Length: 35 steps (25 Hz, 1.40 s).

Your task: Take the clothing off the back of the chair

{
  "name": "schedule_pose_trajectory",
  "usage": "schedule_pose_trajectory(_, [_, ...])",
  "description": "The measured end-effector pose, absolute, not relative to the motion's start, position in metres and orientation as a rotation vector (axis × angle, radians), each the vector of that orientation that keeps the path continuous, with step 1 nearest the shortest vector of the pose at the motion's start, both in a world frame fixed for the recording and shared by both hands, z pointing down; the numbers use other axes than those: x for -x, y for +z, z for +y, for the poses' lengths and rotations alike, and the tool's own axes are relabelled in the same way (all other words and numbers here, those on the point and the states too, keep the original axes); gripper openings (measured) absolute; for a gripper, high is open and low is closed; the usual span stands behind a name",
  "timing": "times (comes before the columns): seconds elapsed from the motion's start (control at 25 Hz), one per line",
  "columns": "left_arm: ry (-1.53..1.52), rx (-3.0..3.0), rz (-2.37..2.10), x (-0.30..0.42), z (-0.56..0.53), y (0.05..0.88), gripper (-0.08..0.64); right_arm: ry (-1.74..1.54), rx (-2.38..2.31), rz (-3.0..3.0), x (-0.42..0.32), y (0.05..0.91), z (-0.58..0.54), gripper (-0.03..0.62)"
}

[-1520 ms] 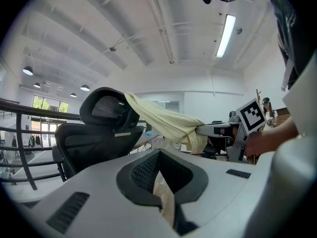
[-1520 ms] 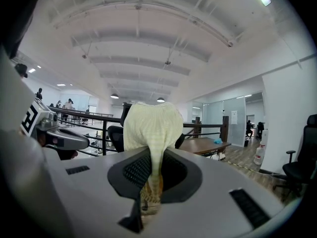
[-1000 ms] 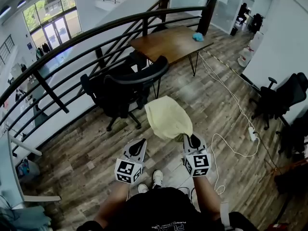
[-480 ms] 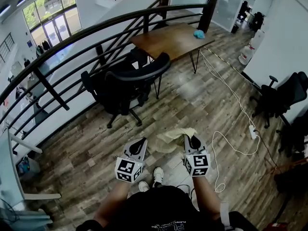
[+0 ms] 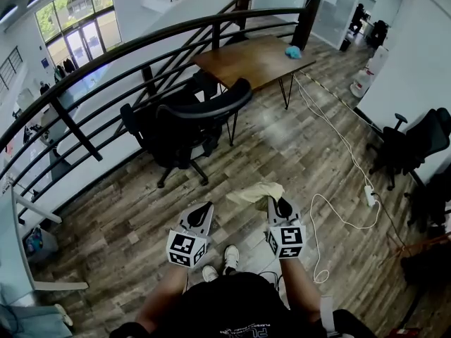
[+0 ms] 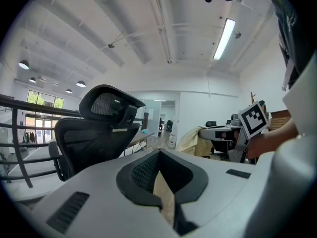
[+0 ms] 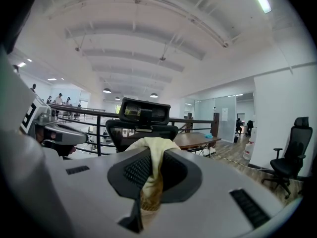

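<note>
While the right gripper (image 5: 280, 204) clamps a crumpled pale-yellow cloth garment (image 5: 254, 192), the left gripper (image 5: 204, 209) sits closed and empty.

Crumpled pale-yellow clothing (image 5: 257, 191), well apart from the bare black chair (image 5: 189, 127)

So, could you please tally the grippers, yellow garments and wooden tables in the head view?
grippers: 2, the left gripper and the right gripper
yellow garment: 1
wooden table: 1
Total: 4
</note>
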<state>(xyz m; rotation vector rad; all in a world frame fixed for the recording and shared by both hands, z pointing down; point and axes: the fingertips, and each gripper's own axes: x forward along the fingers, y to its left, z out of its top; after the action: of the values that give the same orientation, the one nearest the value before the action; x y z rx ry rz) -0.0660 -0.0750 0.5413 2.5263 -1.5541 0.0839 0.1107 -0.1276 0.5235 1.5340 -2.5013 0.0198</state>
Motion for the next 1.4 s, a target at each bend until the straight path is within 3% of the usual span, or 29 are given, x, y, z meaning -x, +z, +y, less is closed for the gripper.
schedule_pose_trajectory(1.4, [0.078, -2.541, -1.553, 0.087, -0.073, 0.537, 0.009, -0.049, -1.563, -2.442, -0.090, 0.519, -0.123, 0.041])
